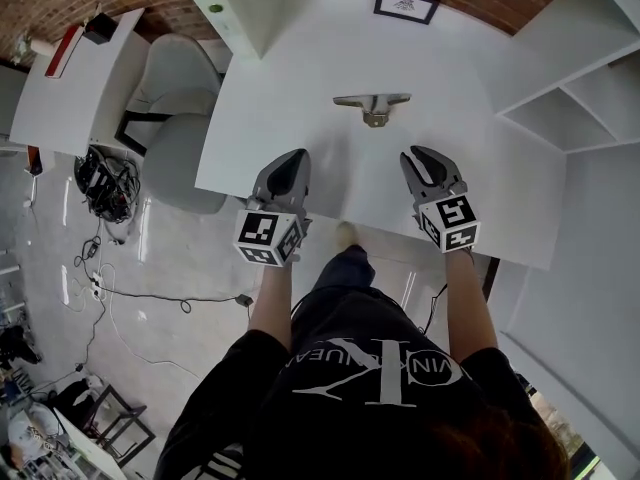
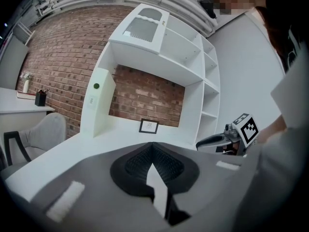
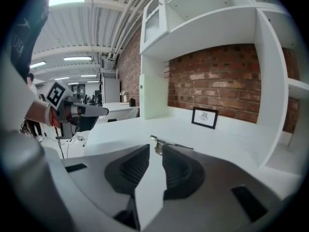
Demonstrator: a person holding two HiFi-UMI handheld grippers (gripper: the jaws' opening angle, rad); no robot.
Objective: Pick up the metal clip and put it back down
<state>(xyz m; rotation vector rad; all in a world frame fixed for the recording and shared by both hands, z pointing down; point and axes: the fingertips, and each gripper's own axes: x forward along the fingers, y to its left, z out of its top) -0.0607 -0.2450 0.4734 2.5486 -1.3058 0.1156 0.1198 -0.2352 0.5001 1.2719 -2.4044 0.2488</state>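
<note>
A small black-framed picture [image 1: 405, 5] stood at the back of the white table [image 1: 300, 78], against a red brick wall [image 3: 222, 79], and everything else is placed from it. The silver metal clip [image 1: 372, 106], a long flat bar over a short stubby body, lay flat on the table in front of the framed picture and a little to its left, well apart from it and touched by nothing. Farther out from the picture than the clip, near the table's front edge, hung the two grey hand-held grippers, each with a marker cube at its rear. The left gripper [image 2: 152, 146] was on the picture's left side, its dark ribbed jaws brought together so that the tips met, with nothing caught between them. The right gripper [image 3: 154, 149] was nearly in line with the picture, its jaws parted only by a narrow slit through which bare white table showed; it held nothing, and in the right gripper view the clip appeared just beyond its tips, apart from them. The clip sat between the two grippers' lines, closer to the picture than either. To the right of the picture rose a white shelf unit [image 1: 590, 98] with open compartments, and off to the left of the picture, beyond the table's edge, stood a light grey upholstered chair [image 1: 175, 108] on the floor.
</note>
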